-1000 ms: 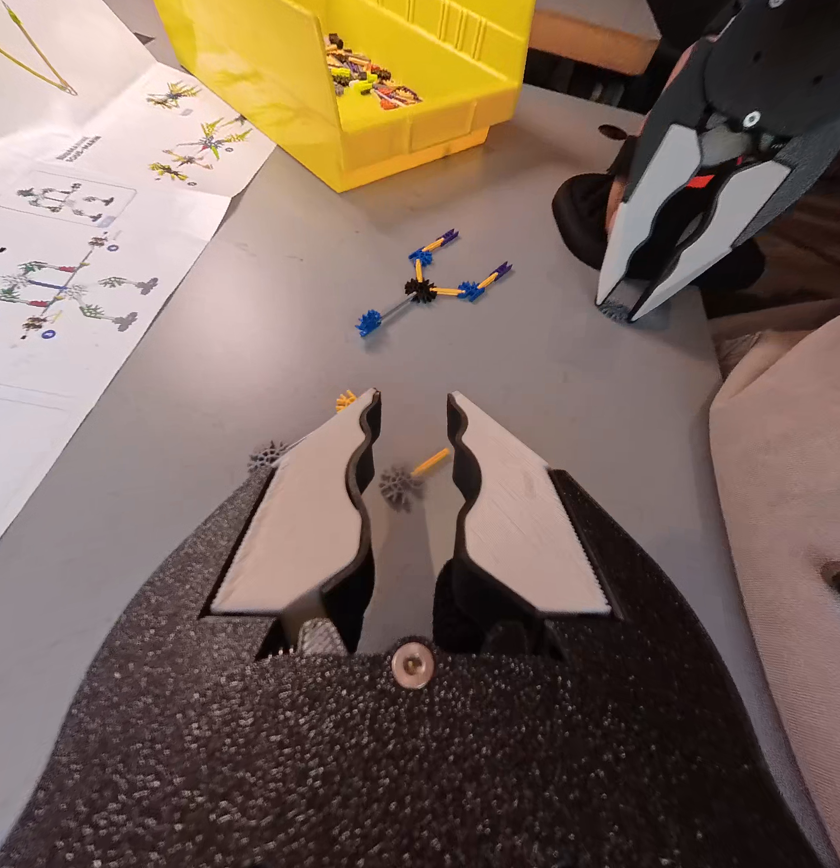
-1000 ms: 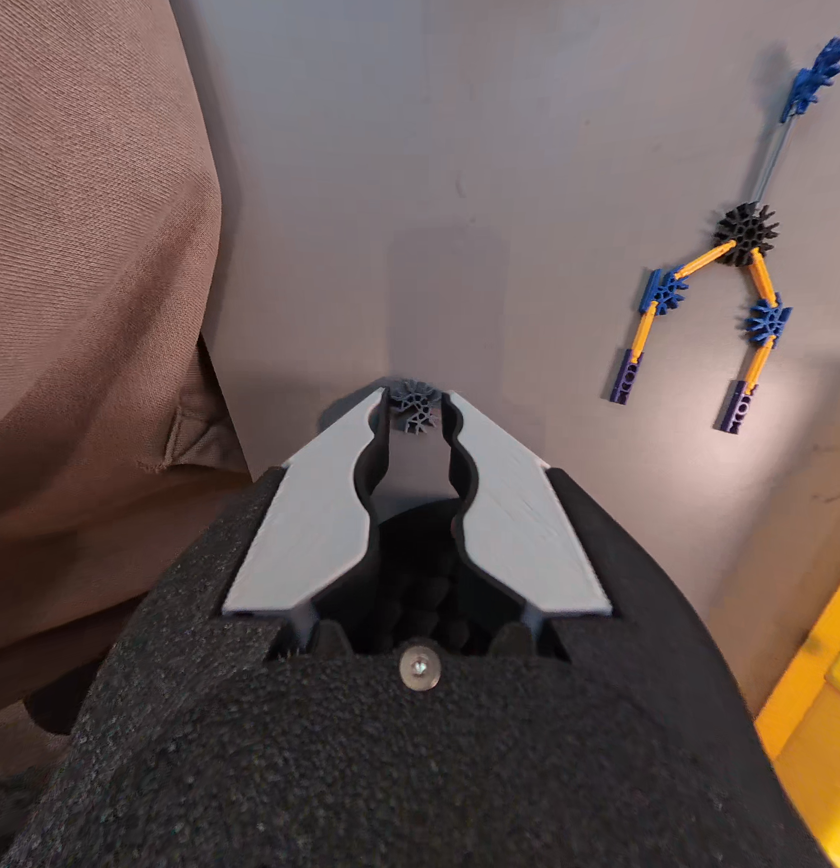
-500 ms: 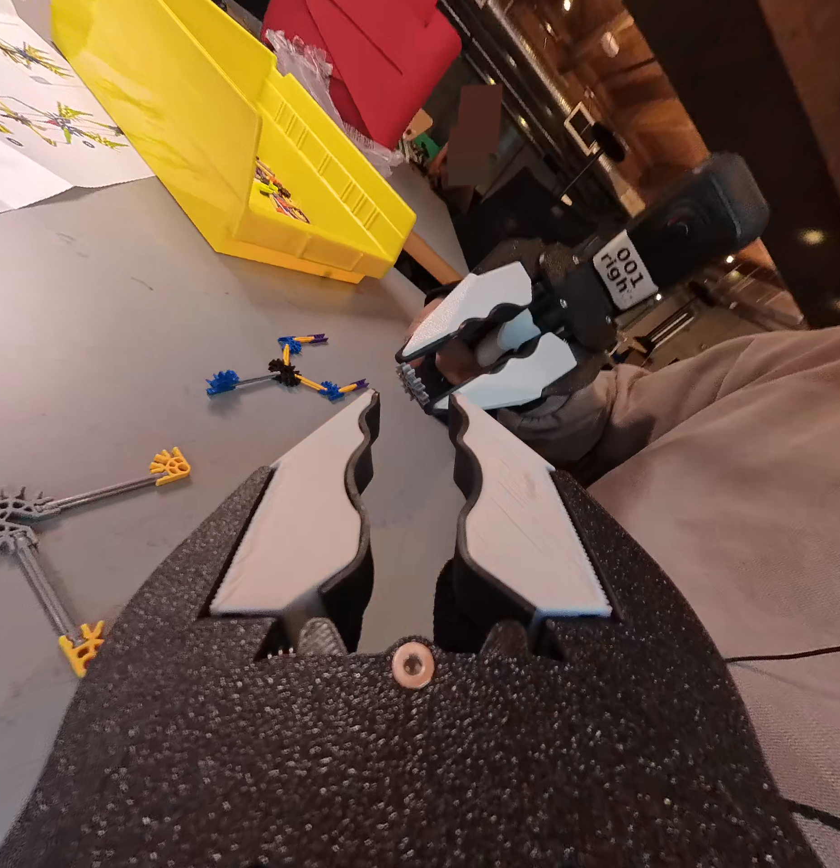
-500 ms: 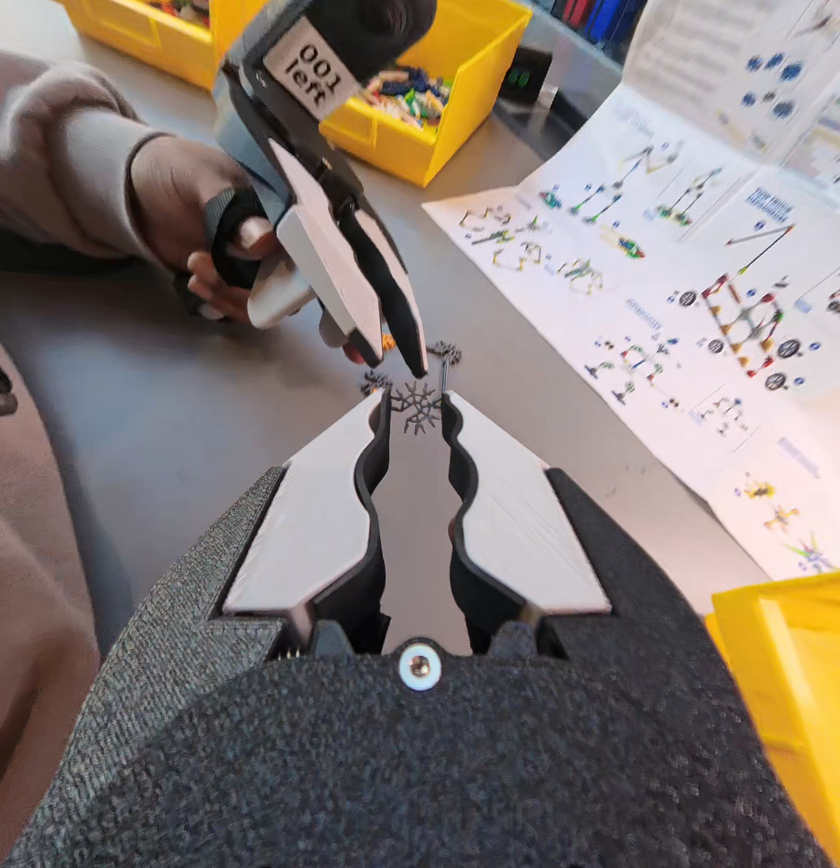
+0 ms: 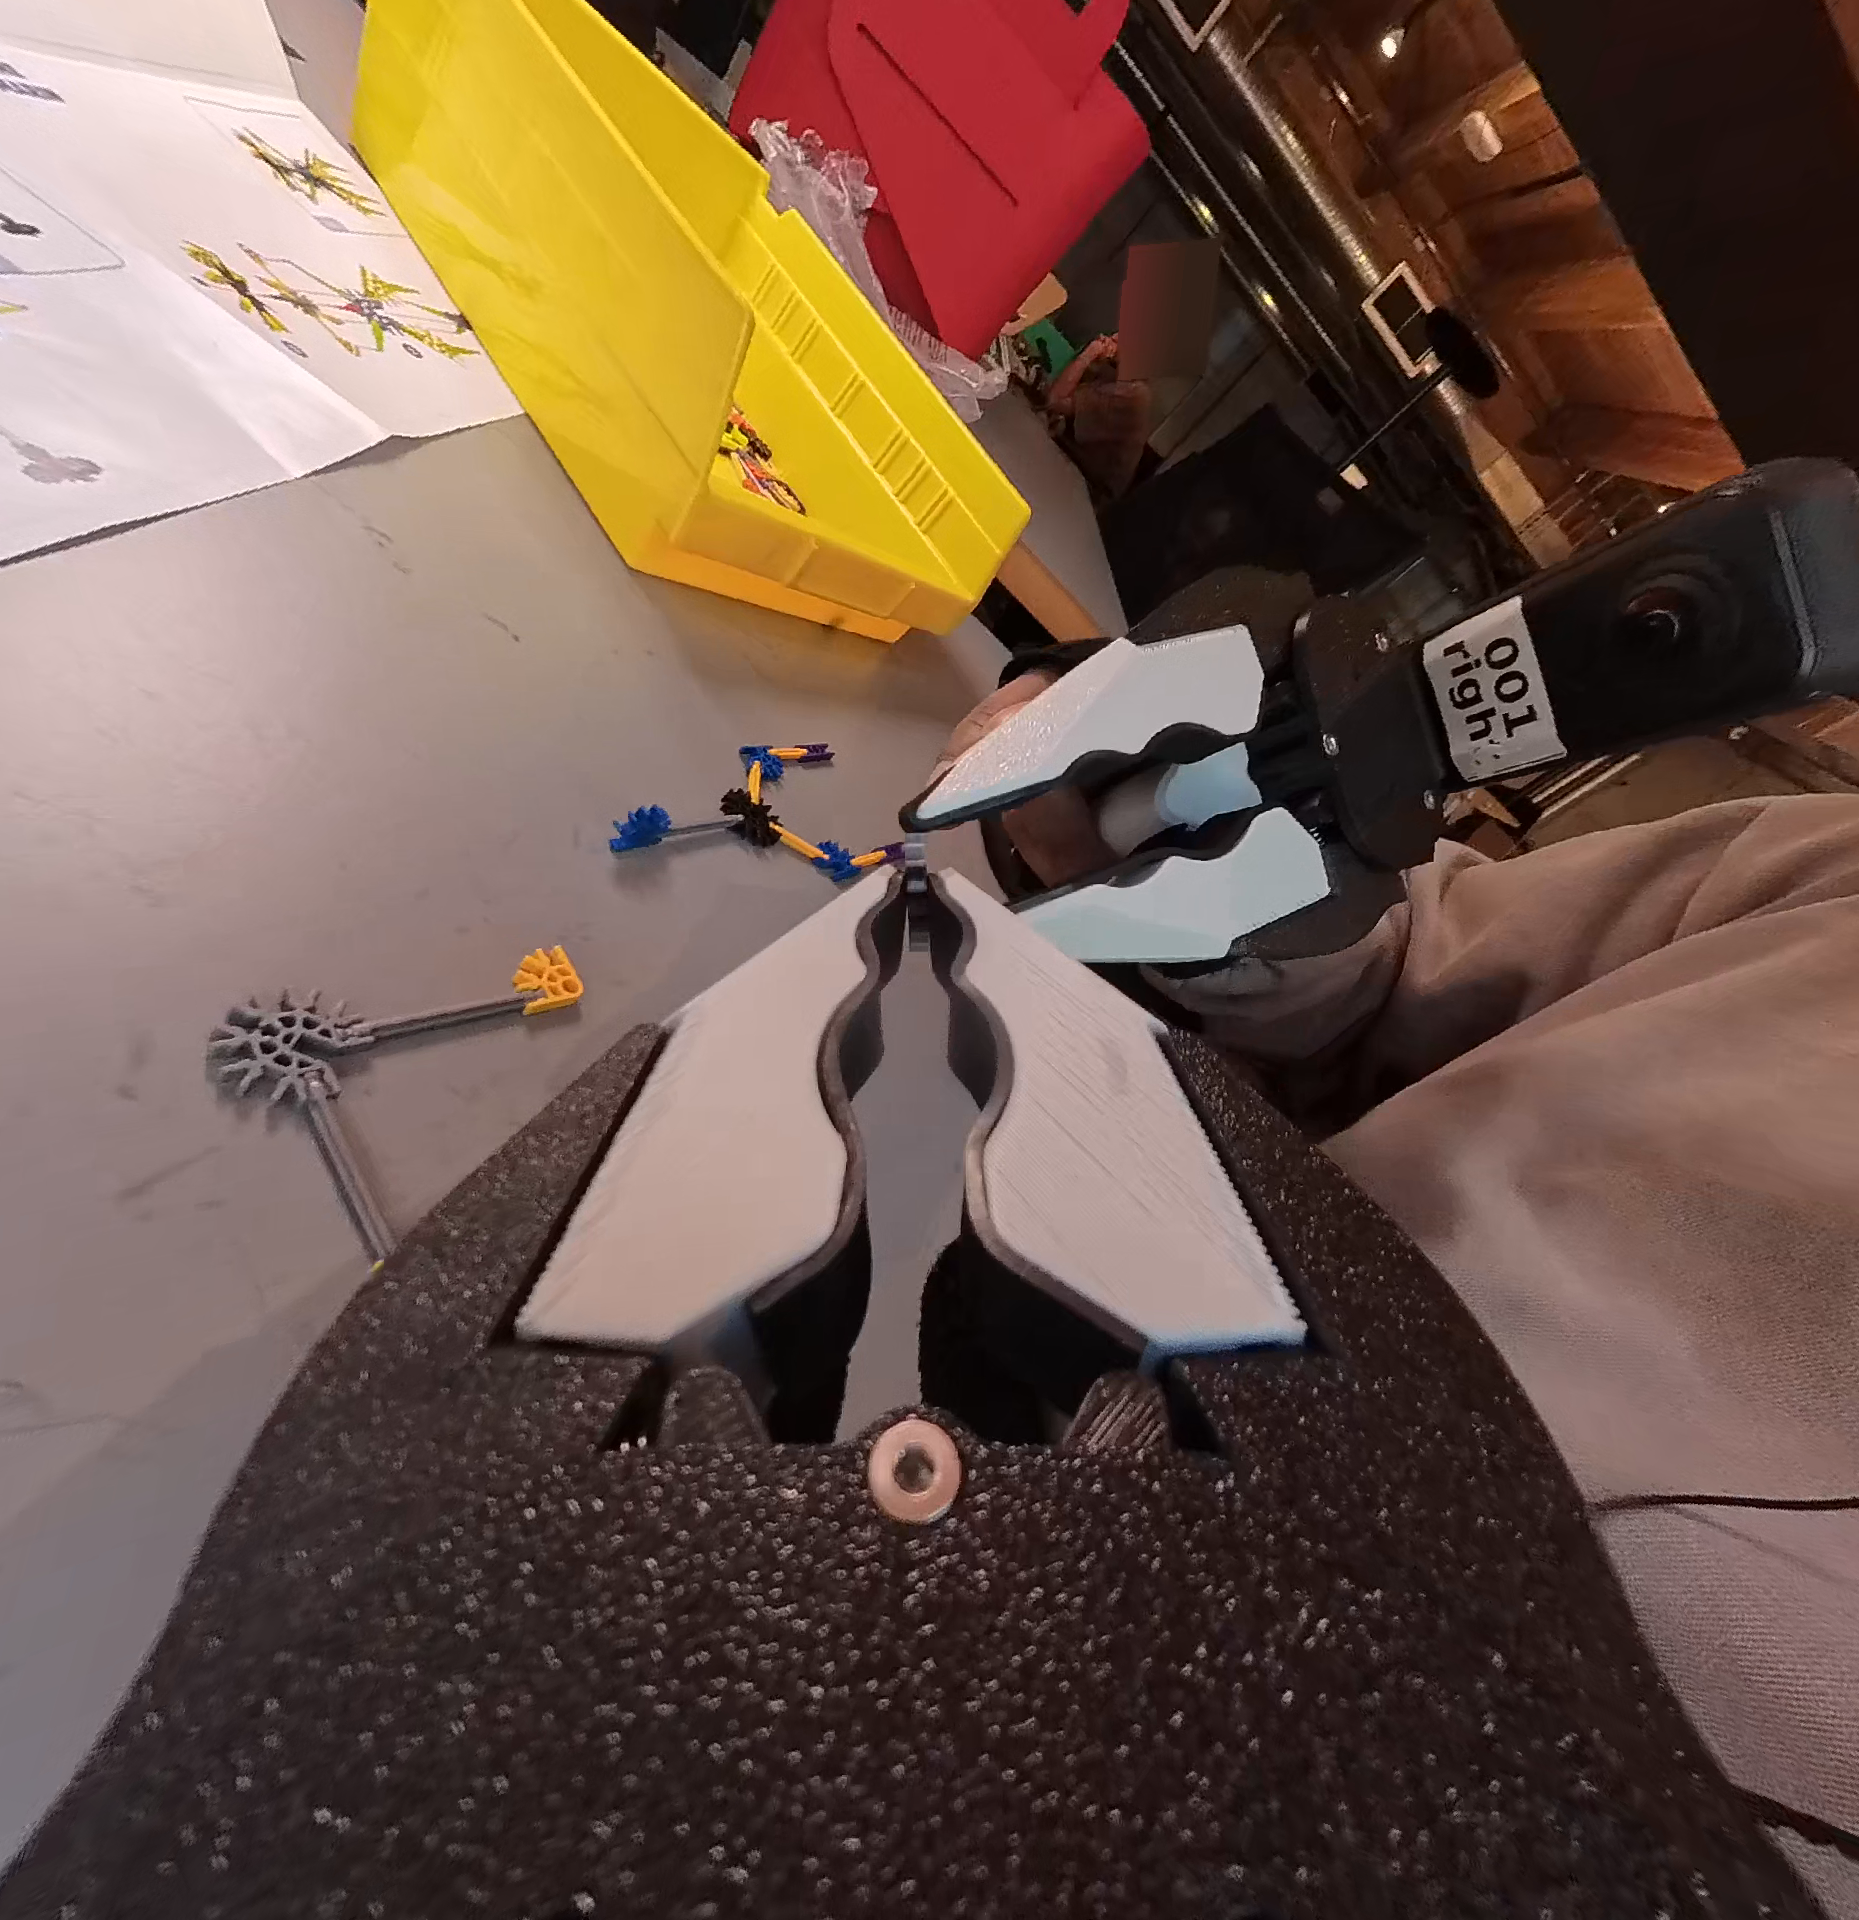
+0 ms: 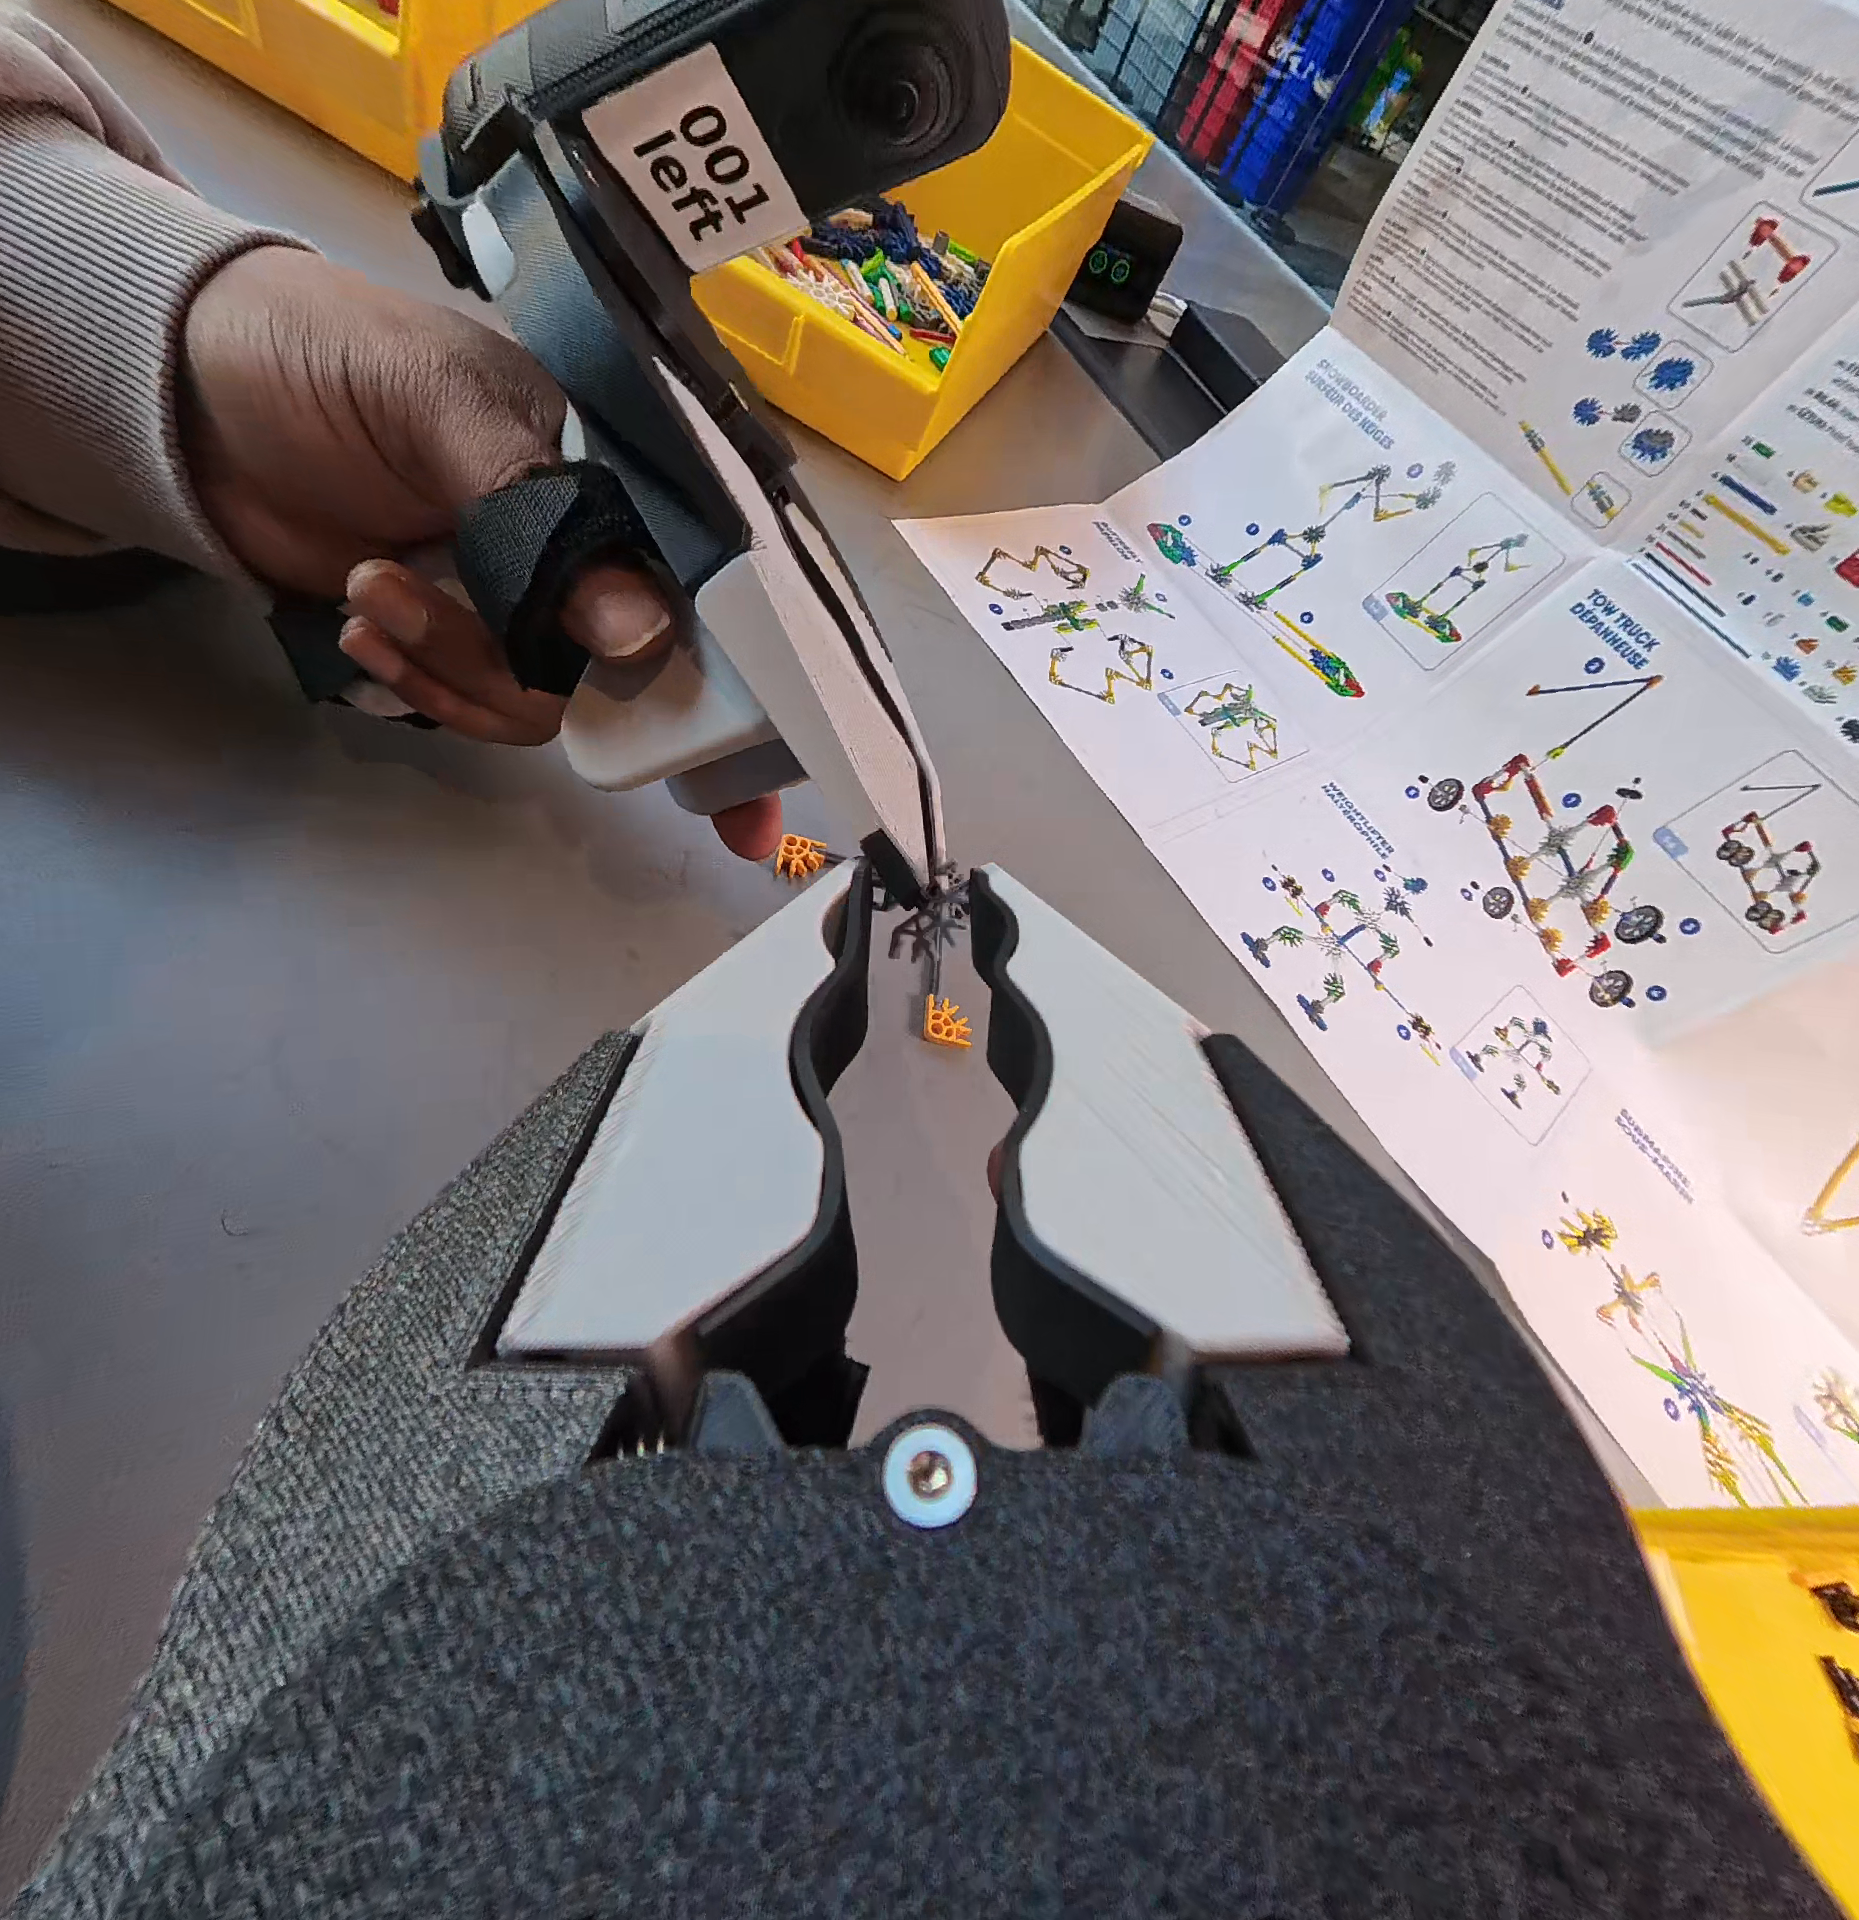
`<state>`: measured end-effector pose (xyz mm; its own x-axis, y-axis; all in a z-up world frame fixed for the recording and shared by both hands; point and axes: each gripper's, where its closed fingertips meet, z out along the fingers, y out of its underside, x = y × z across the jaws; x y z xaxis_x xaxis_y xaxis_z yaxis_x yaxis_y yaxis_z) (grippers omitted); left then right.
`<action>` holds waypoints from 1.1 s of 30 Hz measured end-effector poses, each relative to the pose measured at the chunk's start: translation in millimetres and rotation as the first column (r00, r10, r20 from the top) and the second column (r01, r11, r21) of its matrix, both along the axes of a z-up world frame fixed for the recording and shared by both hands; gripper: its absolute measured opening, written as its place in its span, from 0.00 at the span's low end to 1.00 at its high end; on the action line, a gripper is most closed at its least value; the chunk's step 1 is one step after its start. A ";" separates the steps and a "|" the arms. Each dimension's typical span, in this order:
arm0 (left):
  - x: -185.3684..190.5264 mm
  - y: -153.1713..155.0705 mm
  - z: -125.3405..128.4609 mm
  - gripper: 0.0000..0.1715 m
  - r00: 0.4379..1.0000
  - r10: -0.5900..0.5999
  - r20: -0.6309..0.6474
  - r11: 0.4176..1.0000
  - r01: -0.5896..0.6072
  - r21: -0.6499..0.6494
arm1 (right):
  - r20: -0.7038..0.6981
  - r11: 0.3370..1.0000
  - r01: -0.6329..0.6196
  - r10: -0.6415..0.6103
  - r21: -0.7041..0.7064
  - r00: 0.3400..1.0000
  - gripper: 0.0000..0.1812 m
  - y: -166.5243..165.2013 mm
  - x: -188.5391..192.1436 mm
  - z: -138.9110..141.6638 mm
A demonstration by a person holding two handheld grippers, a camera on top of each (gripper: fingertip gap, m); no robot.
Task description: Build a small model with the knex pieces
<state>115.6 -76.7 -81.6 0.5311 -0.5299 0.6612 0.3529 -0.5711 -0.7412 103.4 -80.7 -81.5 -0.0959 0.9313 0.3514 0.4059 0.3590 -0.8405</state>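
Note:
My right gripper point(image 6: 920, 888) is shut on a small grey snowflake connector point(image 6: 930, 925), held above the grey table across its width. My left gripper point(image 5: 917, 896) comes in from above and is shut on the same connector point(image 5: 916, 868), seen edge-on between its tips. The left gripper point(image 6: 930, 878) also shows in the right wrist view, held by a hand. The right gripper point(image 5: 961, 869) shows in the left wrist view, its lower tip hidden behind my left finger.
On the table lie a grey hub with two rods and orange end pieces point(image 5: 270, 1039) and a blue, orange and black assembly point(image 5: 759, 816). A yellow parts bin point(image 5: 644, 312) and an instruction sheet point(image 6: 1527, 831) stand behind. Another yellow bin point(image 6: 1787, 1662) is near right. Beige clothing point(image 5: 1579, 1143) fills the right. My left and right fingertips are right by each other.
The right gripper lifted the grey connector off the table and turned toward the left gripper. The left gripper rose from the table, met it and closed on the connector.

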 end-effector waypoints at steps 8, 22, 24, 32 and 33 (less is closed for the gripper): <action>0.3 -7.0 -16.5 0.02 0.958 -0.058 -0.282 0.996 0.074 0.047 | 0.073 0.983 -0.080 0.094 -0.168 0.993 0.10 -7.0 3.3 -14.1; 15.9 -33.8 -25.4 0.02 0.814 -0.180 -0.552 0.925 0.331 0.188 | 0.124 0.836 -0.367 0.449 -0.407 0.885 0.02 -30.5 19.8 -23.4; 15.7 -34.4 -28.6 0.02 0.796 -0.176 -0.580 0.921 0.341 0.189 | 0.142 0.835 -0.377 0.462 -0.400 0.875 0.02 -31.4 19.5 -27.3; -0.1 -21.5 -5.5 0.12 0.883 -0.074 -0.464 0.936 0.222 0.273 | -0.137 0.713 -0.392 0.389 -0.581 0.911 0.01 -13.1 7.4 12.0; -0.7 -21.4 -1.0 0.12 0.900 -0.074 -0.430 0.936 0.211 0.281 | -0.190 0.675 -0.401 0.367 -0.619 0.910 0.01 -9.8 6.3 19.9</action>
<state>114.8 -98.1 -82.6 0.6181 -0.7627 0.1902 -0.0858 -0.3060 -0.9481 109.6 -90.5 -61.6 -0.4961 0.8181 -0.2908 0.3092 -0.1465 -0.9396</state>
